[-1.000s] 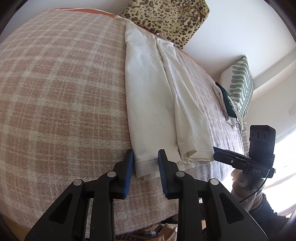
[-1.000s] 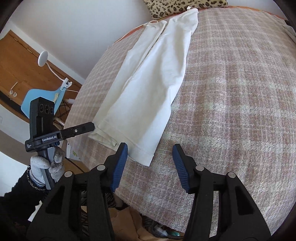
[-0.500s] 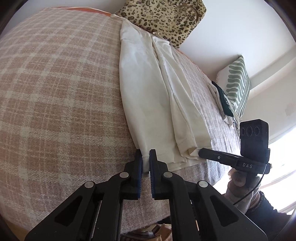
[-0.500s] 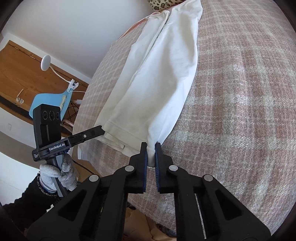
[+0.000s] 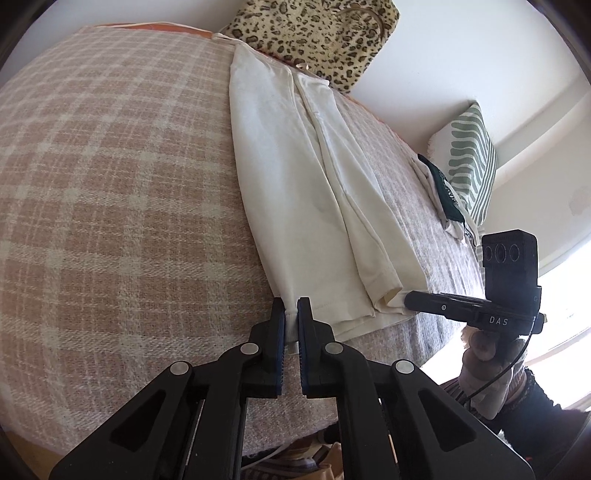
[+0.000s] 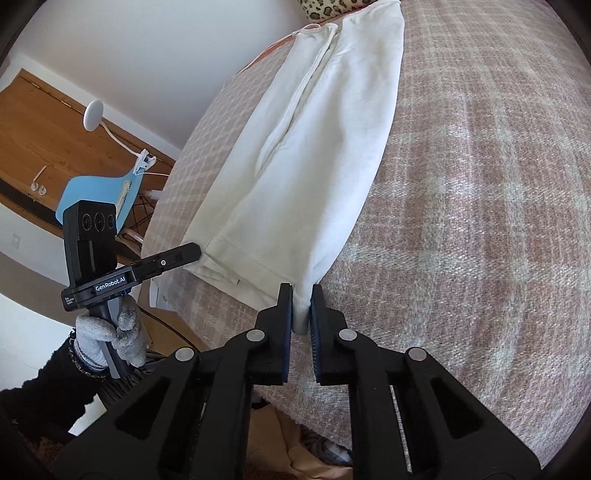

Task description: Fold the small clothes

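A white garment [image 5: 306, 184], folded lengthwise into a long strip, lies on the pink plaid bed cover [image 5: 110, 184]. It also shows in the right wrist view [image 6: 325, 147]. My left gripper [image 5: 291, 314] is shut on the left corner of its near hem. My right gripper [image 6: 302, 306] is shut on the right corner of the same hem and lifts it slightly off the cover. Each gripper shows in the other's view, the right one [image 5: 439, 306] and the left one [image 6: 177, 258], both at the hem.
A leopard-print bag [image 5: 317, 33] sits at the far end of the bed. A green striped pillow [image 5: 469, 162] and a dark green and white cloth [image 5: 447, 195] lie at the right edge. A blue chair [image 6: 99, 195] and white lamp [image 6: 92, 114] stand beside the bed.
Both grippers moved forward onto the near hem and closed on its corners. The hem corners have since lifted slightly off the cover.
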A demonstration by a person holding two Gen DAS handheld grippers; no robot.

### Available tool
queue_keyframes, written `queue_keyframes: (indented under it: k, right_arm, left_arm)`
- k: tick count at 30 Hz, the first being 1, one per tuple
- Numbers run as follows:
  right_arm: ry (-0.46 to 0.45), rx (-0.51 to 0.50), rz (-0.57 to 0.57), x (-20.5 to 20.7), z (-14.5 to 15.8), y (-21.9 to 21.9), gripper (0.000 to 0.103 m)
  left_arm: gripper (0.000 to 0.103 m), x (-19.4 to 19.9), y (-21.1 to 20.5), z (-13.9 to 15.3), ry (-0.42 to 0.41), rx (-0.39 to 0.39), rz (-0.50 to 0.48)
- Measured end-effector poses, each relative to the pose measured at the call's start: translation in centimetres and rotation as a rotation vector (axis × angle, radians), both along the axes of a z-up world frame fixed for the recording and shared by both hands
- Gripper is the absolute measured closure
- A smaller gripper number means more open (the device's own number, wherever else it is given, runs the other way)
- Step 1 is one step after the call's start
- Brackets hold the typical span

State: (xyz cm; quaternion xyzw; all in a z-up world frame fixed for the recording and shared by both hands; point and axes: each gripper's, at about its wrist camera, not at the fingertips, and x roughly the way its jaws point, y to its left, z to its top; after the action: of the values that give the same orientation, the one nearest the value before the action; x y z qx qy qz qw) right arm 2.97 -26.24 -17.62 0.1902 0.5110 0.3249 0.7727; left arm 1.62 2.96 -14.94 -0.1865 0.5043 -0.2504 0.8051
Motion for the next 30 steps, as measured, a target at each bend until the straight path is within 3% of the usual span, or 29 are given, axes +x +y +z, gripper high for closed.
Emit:
queue_keyframes:
  k: [3,7,13,23,30]
  right_arm:
    - [0.038,0.069,-0.008,0.4,-0.6,-0.7,0.087]
    - [0.033,0.077,-0.006,0.3,-0.6,-1.0,0.086]
    - [0.028,0.098,-0.004,0.4,0.0,-0.6,0.094]
    - [0.017,0.273,-0.05,2.2,2.5,-3.1,0.095]
    - [-0.013,0.303,-0.102,4.5,4.6,-4.8,0.095]
  left_arm:
    - [0.098,0.0,0.2,-0.1,0.015,-0.019,-0.004]
    - [0.098,-0.1,0.7,-0.3,0.04,-0.042,0.008]
    - [0.098,-0.4,0.5,1.3,-0.023,-0.037,-0.008]
    - [0.098,1.3,0.2,4.1,-0.068,-0.117,0.013]
    - [0.098,4.1,0.4,6.3,-0.113,-0.138,0.055]
